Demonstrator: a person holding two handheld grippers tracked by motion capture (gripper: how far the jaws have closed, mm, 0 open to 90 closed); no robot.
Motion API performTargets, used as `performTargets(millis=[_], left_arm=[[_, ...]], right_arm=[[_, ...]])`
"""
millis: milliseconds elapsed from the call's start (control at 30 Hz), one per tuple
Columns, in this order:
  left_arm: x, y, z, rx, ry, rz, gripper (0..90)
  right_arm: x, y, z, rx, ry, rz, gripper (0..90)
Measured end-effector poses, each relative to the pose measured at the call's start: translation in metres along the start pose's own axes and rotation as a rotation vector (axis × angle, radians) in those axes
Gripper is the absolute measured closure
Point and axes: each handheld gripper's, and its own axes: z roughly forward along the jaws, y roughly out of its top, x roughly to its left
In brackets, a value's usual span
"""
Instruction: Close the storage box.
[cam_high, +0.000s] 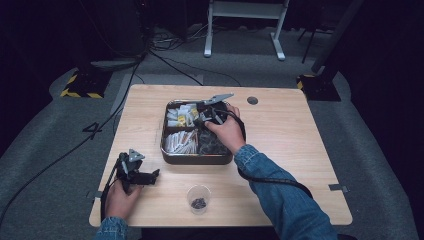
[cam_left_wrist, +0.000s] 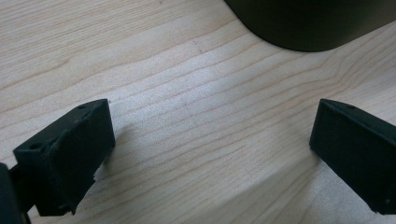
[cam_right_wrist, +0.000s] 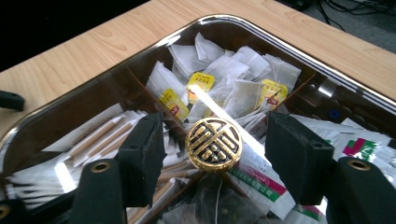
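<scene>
Looking down on the wooden table (cam_high: 300, 150), I see the tray (cam_high: 196, 159) near its middle, on grey carpet in a dark room. My right gripper (cam_right_wrist: 215, 149) hangs over the tray, jaws apart either side of the gold knob (cam_right_wrist: 214, 143), not pressing it; tea bags (cam_right_wrist: 233, 74) lie beyond the knob. My left gripper (cam_left_wrist: 210, 154) rests wide open left of the tray. A cup (cam_high: 198, 198) stands in front of the tray.

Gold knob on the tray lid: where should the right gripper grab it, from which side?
Grip the gold knob across its round rim, coming from above. It stands proud of the clear lid, and the right gripper already straddles it, pads apart from it on both sides.
</scene>
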Motion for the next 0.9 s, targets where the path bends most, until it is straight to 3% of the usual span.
performTargets(millis=[200, 433, 900], left_arm=[[0.0, 0.0, 0.0, 0.0, 0.0, 0.001, 0.4], [0.0, 0.0, 0.0, 0.002, -0.002, 0.002, 0.4], [0.001, 0.0, 0.0, 0.0, -0.006, 0.002, 0.3]], right_arm=[[0.0, 0.001, -0.021, -0.028, 0.018, -0.002, 37.6], [-0.003, -0.002, -0.062, -0.089, 0.05, -0.015, 36.7], [-0.018, -0.028, -0.13, -0.12, 0.039, -0.031, 35.1]])
